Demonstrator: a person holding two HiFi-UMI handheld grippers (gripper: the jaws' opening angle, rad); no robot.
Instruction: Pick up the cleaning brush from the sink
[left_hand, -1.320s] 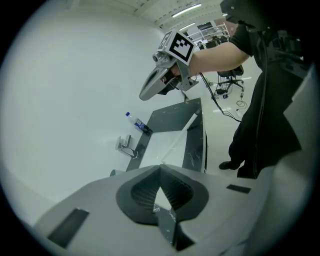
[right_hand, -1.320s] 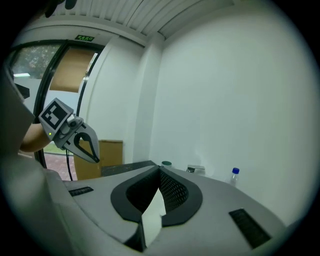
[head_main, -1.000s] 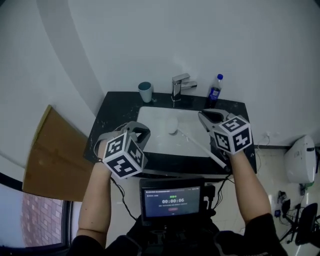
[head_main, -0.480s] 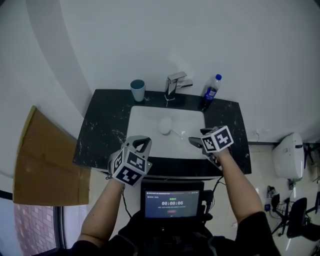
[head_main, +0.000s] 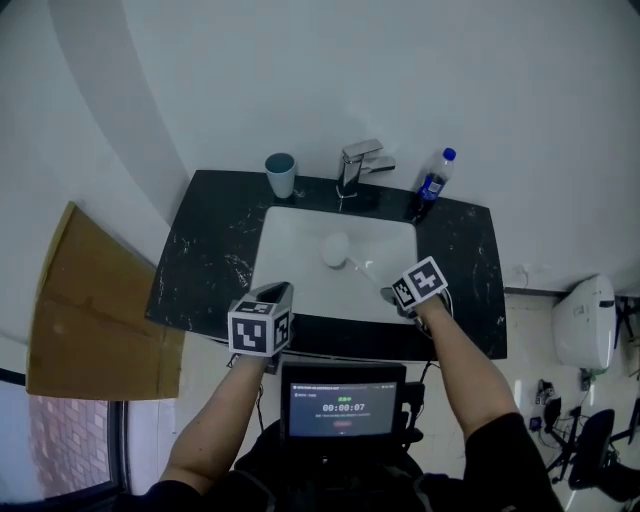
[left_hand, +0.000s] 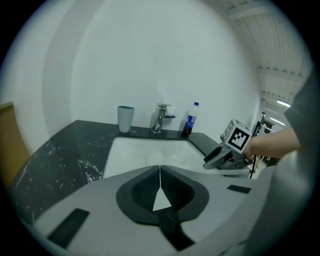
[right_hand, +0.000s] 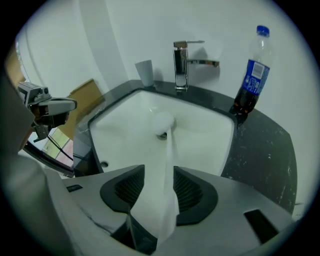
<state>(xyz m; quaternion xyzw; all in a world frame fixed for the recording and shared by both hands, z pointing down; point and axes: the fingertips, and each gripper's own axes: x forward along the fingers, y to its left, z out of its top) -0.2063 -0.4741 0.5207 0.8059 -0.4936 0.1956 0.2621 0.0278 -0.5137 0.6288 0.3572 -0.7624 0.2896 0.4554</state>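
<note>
The white cleaning brush (head_main: 336, 248) lies in the white sink (head_main: 290, 225), round head near the drain, long handle (right_hand: 167, 165) running toward the front right corner. My right gripper (head_main: 388, 295) sits at that corner, pointing steeply down. Its jaws have just been closing, and in the right gripper view (right_hand: 159, 185) the handle fills the gap between both pads. My left gripper (head_main: 279, 292) hovers at the sink's front left edge; in the left gripper view (left_hand: 160, 167) its tips meet with nothing between them. The right gripper (left_hand: 212, 158) shows there too.
A chrome faucet (head_main: 360, 165) stands behind the sink, with a grey-blue cup (head_main: 281, 175) to its left and a blue-labelled bottle (head_main: 432, 183) to its right on the black marbled counter (head_main: 205, 250). A cardboard sheet (head_main: 90, 310) leans at the left. A small screen (head_main: 342, 400) sits below.
Both grippers have come down toward the sink's front edge. The right one dropped over the brush handle, which now lies between its jaws. The left one rolled and sank at the front left.
</note>
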